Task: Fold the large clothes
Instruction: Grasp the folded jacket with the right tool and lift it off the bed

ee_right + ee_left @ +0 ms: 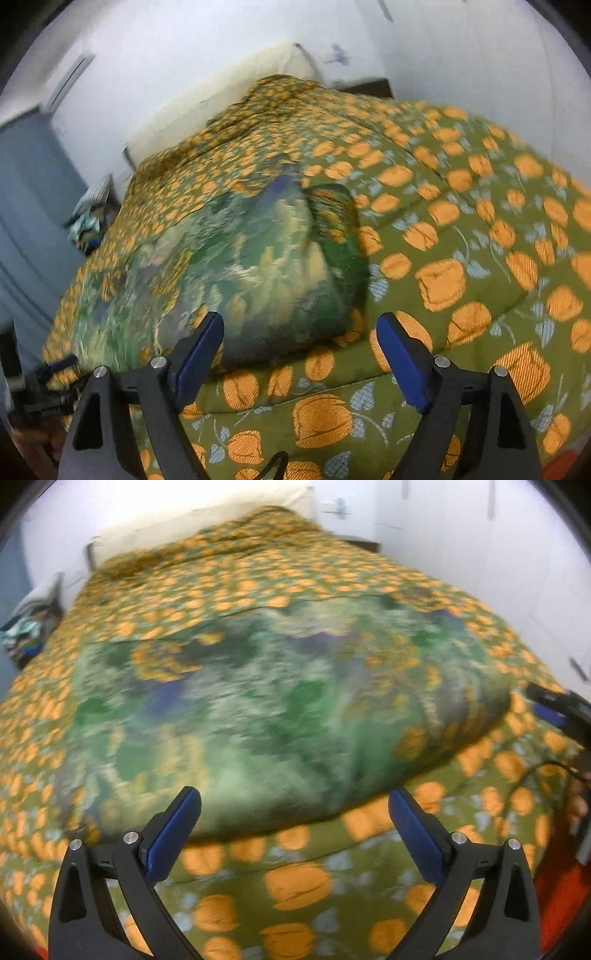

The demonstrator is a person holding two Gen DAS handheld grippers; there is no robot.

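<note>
A folded green garment [280,709] lies on the orange-flowered bedspread [303,882]; the left gripper [295,805] and right gripper [301,328] hover near it, jaws apart, gripping nothing.

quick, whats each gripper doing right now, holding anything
Left gripper: open, nothing between its pads, just short of the green patterned cloth.
Right gripper: open, holding nothing, at the cloth's near edge.
</note>
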